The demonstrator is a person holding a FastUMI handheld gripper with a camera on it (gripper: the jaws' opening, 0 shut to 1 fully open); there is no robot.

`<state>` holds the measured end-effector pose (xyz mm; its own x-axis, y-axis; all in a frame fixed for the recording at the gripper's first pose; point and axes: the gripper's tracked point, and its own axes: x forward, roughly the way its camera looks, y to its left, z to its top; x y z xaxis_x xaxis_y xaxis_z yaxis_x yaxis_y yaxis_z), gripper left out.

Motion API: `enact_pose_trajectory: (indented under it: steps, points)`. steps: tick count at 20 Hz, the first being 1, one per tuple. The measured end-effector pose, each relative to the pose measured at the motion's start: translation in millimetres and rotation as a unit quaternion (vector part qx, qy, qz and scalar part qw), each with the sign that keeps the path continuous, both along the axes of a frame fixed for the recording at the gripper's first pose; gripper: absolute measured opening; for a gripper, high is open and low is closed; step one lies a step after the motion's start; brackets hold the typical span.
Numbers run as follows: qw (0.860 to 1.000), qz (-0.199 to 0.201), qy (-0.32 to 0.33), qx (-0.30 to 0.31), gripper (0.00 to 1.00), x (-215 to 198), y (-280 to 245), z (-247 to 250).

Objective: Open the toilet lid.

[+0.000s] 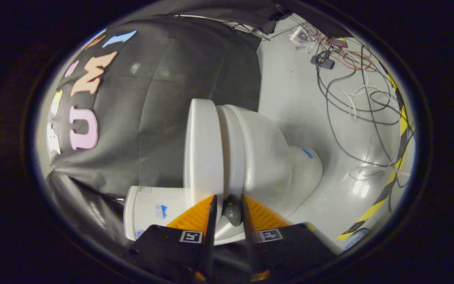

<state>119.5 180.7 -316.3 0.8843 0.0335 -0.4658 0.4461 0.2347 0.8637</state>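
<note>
White ceramic toilet (pixel 258 157) seen sideways through a rolled fisheye view, directly ahead of the gripper (pixel 228 201). Its lid (pixel 203 150) is a thick white slab lying flat against the seat (pixel 231 154), with a thin gap between them. The two fingers stand a narrow way apart and reach toward that gap, gripping nothing; a small dark oval bumper (pixel 233 211) sits between their tips. The tank (pixel 152 211) lies beside the fingers on the lid's side. Black cloth (pixel 179 79) hangs behind. Beyond the bowl, tangled cables (pixel 353 102) lie on a pale glossy floor (pixel 290 98) edged with yellow-and-black tape (pixel 384 193).
</note>
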Motion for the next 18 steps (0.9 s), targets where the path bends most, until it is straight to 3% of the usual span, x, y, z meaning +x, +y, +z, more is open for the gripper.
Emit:
enact_pose_trajectory:
  steps: [1, 7, 12, 18]
  points:
    - [1.0, 0.002, 0.008, -0.006, 0.01, 6.6, 16.6, -11.0]
    - [0.996, -0.062, -0.004, 0.067, 0.01, 3.2, 19.7, -10.5]
    - [0.998, -0.01, 0.043, -0.046, 0.01, 2.4, 17.6, -4.8]
    - [0.994, 0.008, 0.061, -0.088, 0.01, 5.3, 16.9, 9.0]
